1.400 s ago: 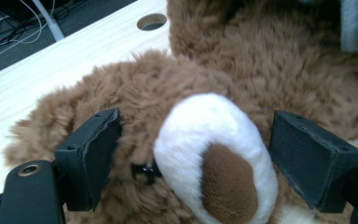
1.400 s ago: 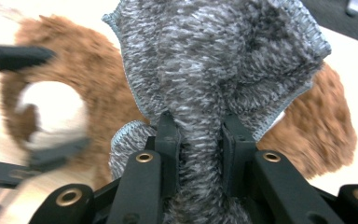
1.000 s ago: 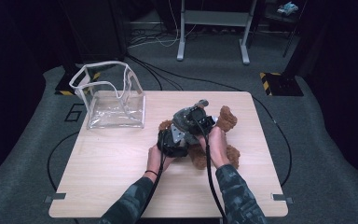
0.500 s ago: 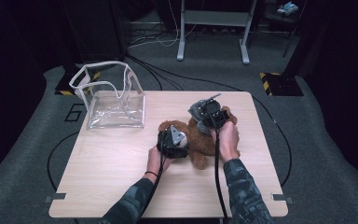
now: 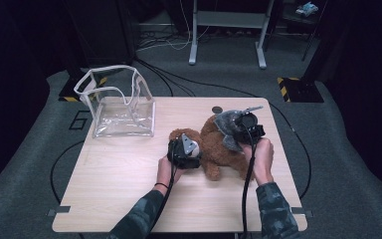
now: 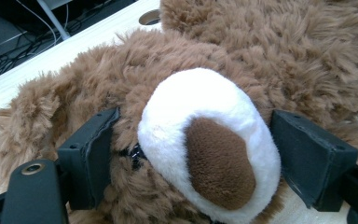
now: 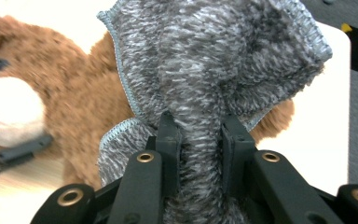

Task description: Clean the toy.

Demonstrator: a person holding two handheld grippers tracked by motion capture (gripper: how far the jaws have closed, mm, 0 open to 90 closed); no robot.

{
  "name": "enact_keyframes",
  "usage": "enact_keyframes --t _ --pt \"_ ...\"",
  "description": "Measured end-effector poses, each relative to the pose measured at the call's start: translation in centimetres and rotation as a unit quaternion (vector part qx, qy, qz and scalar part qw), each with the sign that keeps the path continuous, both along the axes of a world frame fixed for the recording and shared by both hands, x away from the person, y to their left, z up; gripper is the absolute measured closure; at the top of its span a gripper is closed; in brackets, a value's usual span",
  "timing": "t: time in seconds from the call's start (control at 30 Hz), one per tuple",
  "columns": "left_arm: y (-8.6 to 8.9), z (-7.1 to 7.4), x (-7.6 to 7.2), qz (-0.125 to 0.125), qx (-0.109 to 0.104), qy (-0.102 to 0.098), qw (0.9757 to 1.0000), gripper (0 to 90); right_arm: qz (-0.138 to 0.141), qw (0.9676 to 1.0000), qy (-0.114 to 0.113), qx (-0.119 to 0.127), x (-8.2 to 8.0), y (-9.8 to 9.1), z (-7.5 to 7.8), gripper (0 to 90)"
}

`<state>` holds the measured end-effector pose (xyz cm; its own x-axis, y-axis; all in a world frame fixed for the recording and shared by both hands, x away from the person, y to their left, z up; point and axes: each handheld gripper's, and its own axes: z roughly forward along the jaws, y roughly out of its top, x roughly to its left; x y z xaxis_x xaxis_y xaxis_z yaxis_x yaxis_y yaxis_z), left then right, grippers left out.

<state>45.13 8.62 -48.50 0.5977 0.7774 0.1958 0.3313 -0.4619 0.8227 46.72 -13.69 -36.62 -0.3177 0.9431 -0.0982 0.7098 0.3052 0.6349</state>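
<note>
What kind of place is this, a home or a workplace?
Most likely a lab or recording studio, not a home: a lone wooden table stands on grey carpet, black cables run over the floor, and yellow-black warning tape marks spots beside a metal stand.

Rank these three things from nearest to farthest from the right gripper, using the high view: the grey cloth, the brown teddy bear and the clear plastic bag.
1. Grey cloth: pinched between the jaws of the right gripper.
2. Brown teddy bear: lying on the table, just left of and below that gripper.
3. Clear plastic bag: standing at the table's far left corner.
</note>
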Motion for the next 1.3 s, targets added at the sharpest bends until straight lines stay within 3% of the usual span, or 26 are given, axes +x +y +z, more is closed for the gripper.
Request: enact_keyframes --t 0.1,0.27,0.7,0.97,1.17,1.3 --pt "0.0 0.0 0.0 -0.001 0.002 0.0 1.0 18.6 -0.006 0.9997 0.015 -0.02 0.4 0.0 -0.7 72.8" --pt "0.0 -0.1 -0.1 -0.004 0.004 -0.005 1.0 18.6 0.0 0.9995 0.029 -0.012 1.5 0.7 -1.9 72.8" --pt "0.3 -0.3 0.0 -0.003 0.009 -0.009 0.9999 18.6 0.016 0.9995 0.017 -0.019 4.1 4.5 -2.0 72.8" --pt "0.3 -0.3 -0.1 -0.007 0.016 -0.007 0.9998 18.6 0.035 0.9988 0.014 -0.031 4.6 6.4 -2.0 72.8" --pt "0.2 -0.4 -0.2 -0.004 0.011 -0.013 0.9998 18.6 0.066 0.9976 0.02 -0.006 4.9 7.8 -2.6 73.0" --pt "0.3 -0.4 -0.2 -0.007 0.014 -0.014 0.9998 18.6 0.101 0.9935 0.046 0.025 4.9 8.9 -2.9 73.0"
